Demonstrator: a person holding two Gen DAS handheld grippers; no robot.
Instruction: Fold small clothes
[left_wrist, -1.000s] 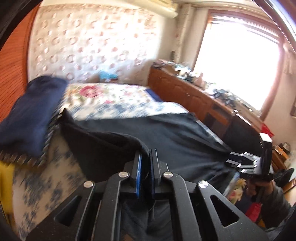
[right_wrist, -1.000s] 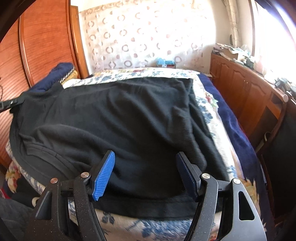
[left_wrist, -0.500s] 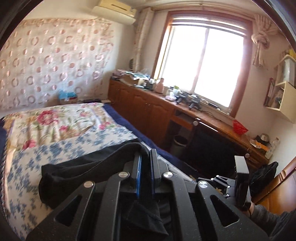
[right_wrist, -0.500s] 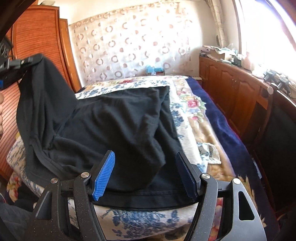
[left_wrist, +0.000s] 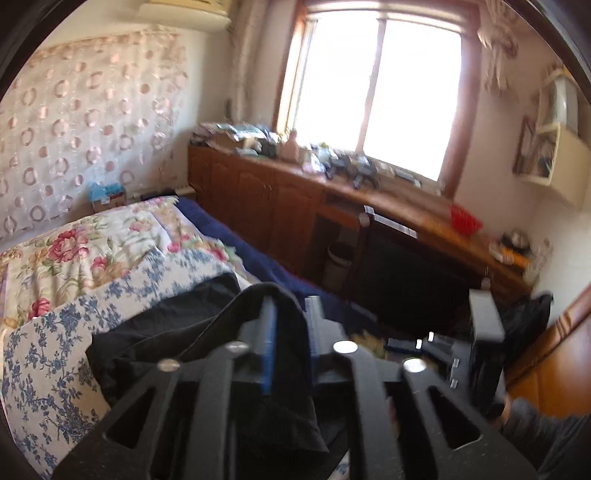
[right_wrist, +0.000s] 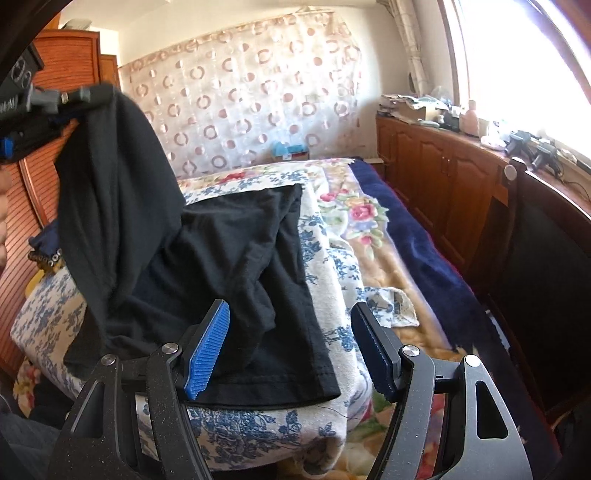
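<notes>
Your left gripper has just been loosening its jaws; a fold of the black shirt still drapes over and between its fingers, though the blur leaves it unclear whether the pads still press on it. In the right wrist view that raised fold hangs at ten o'clock, the rest lying on the floral bed cover. Your right gripper stands spread wide and holds nothing, just over the shirt's near hem at six o'clock.

The left gripper has just been opening, black garment draped between its jaws, above the floral bedspread.
</notes>
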